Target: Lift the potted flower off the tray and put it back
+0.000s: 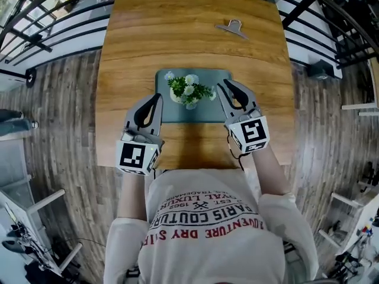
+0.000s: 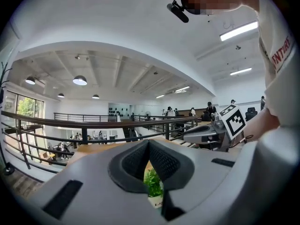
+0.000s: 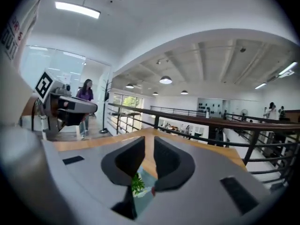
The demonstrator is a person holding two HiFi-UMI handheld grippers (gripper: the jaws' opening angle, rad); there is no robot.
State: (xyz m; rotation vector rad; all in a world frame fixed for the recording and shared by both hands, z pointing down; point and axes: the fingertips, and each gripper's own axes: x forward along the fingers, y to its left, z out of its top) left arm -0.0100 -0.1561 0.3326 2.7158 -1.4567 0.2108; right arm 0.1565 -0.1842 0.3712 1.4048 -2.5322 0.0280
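Grey left tongs (image 1: 157,97) sit shut, right tongs (image 1: 222,86) barely apart, both empty.

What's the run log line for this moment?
potted flower: on tray | left gripper: shut, empty | right gripper: narrowly open, empty

**An open-plan office on an upper gallery**

We take this for a large shared office. A black metal railing (image 2: 93,123) runs round the grey wood-plank floor (image 1: 65,117), and through it we see a lower level with more people. Round pendant lamps (image 2: 79,80) and long strip lights (image 2: 239,30) hang from a white beamed ceiling. People (image 2: 209,108) stand far off, tall windows (image 3: 123,100) let in daylight, and the brown wooden surface (image 1: 189,40) stands by the railing.
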